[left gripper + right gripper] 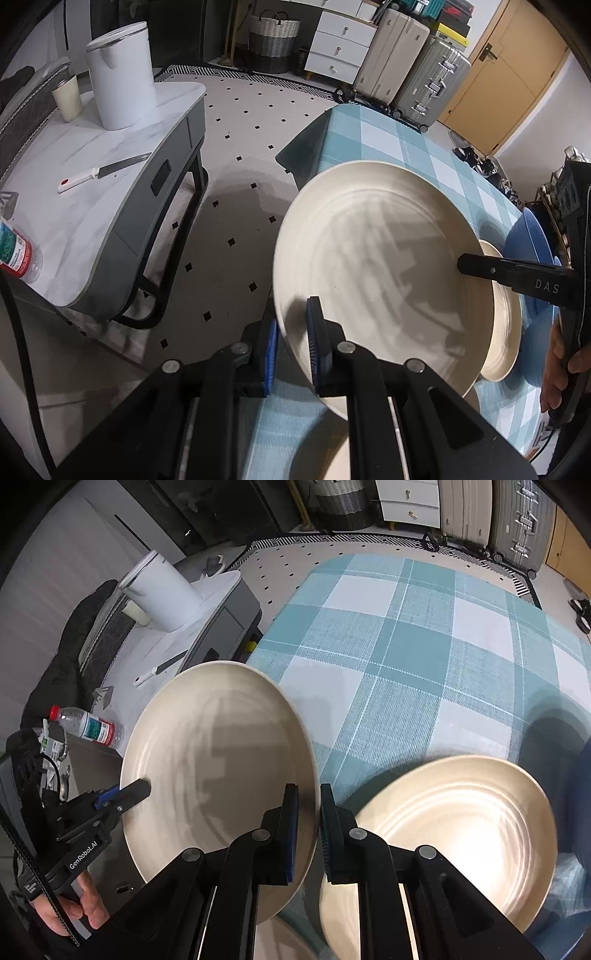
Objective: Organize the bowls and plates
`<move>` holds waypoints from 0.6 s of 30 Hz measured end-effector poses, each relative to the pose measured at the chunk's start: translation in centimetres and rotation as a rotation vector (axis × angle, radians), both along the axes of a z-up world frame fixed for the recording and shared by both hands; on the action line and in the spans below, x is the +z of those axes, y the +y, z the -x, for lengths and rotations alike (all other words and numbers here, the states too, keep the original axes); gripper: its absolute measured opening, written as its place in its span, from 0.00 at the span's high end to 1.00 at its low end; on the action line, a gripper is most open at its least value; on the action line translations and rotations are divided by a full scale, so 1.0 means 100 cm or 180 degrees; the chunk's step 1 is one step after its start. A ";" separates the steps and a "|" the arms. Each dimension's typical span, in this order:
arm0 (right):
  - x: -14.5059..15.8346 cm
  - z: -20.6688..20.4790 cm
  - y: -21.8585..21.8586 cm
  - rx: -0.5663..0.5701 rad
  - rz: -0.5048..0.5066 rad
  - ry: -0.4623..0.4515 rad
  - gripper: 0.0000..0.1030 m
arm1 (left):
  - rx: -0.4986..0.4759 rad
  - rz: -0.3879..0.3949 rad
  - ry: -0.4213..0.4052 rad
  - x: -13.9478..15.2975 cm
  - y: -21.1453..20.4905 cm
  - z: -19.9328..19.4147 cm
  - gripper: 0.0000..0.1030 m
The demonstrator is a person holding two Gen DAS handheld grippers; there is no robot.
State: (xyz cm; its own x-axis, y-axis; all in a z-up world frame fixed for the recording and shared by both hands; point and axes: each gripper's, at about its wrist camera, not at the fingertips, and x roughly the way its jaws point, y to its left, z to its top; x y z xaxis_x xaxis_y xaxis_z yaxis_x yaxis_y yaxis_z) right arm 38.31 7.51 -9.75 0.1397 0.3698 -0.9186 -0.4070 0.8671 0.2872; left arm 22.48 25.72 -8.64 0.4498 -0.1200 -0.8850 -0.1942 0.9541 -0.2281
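Both tools clamp the cream plate's opposite rims.

Both grippers pinch one cream plate by opposite rims: left gripper at its near-left edge, right gripper opposite, both pointing steeply down.

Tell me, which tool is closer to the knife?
Left. The left tool grips the plate on the rim nearest the knife; the right tool grips the far rim.

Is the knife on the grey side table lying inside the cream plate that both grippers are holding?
No, the knife lies on the marble top of the side table, well apart from the cream plate.
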 end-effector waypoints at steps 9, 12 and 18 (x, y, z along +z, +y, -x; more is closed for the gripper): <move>0.008 0.033 -0.015 0.0037 -0.0021 0.0026 0.89 | -0.0035 -0.0037 0.0022 0.009 -0.011 0.033 0.89; 0.011 0.046 -0.018 0.0051 -0.0036 0.0011 0.89 | -0.0026 -0.0069 -0.0007 0.013 -0.016 0.047 0.89; 0.020 0.077 -0.028 0.0086 -0.0071 -0.0063 0.89 | -0.0003 -0.0102 -0.0072 0.016 -0.024 0.075 0.88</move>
